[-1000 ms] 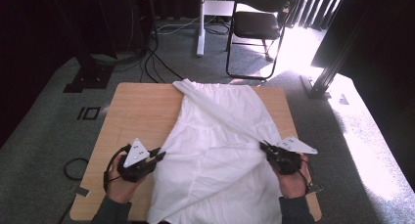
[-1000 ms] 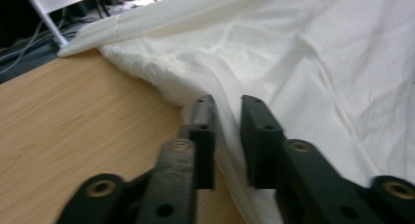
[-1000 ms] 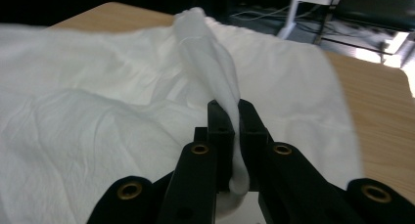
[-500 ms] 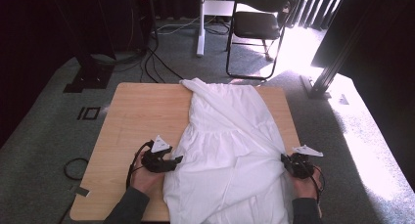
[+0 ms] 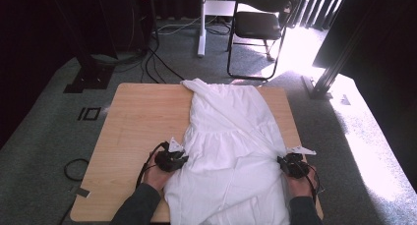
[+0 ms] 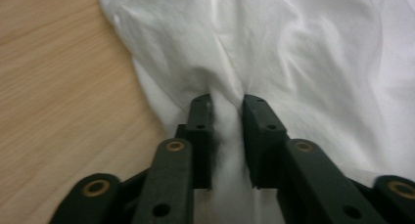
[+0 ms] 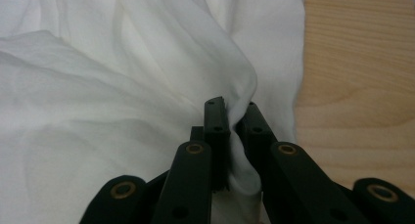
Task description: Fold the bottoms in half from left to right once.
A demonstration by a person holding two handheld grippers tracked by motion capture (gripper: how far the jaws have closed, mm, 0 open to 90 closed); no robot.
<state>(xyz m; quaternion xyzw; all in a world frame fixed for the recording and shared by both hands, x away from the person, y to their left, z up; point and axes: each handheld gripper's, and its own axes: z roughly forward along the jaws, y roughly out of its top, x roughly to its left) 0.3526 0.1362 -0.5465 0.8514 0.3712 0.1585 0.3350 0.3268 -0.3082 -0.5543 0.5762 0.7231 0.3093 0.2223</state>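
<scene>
A: What lies on the wooden table (image 5: 133, 126)?

B: A white garment (image 5: 231, 156), maybe a dress. In the high view it runs from the upper middle of the frame, where it is narrow at the far edge of the table, down to the bottom edge, where it is wide. It covers the middle and right part of the table; the left part of the wood is bare.

A: Where is the left gripper (image 5: 172, 160)?

B: In the lower middle of the high view, at the left border of the cloth, held by the left hand (image 5: 156, 172). In the left gripper view its two black jaws stand in the lower centre, and a fold of white cloth is pinched between them. So the left gripper (image 6: 226, 102) is clamped on the garment (image 6: 303, 62).

A: And the right gripper (image 5: 291, 164)?

B: It is at the lower right of the high view, at the right border of the cloth, near the table's right edge. In the right gripper view, the right gripper (image 7: 232, 109) has its jaws close together with a bunched fold of the garment (image 7: 122, 87) between them, and wood shows at the right of that frame.

A: Something behind the table?

B: A dark folding chair (image 5: 260, 26) stands on the grey carpet at the top of the frame, and black cables (image 5: 152, 58) lie at the upper left.
</scene>
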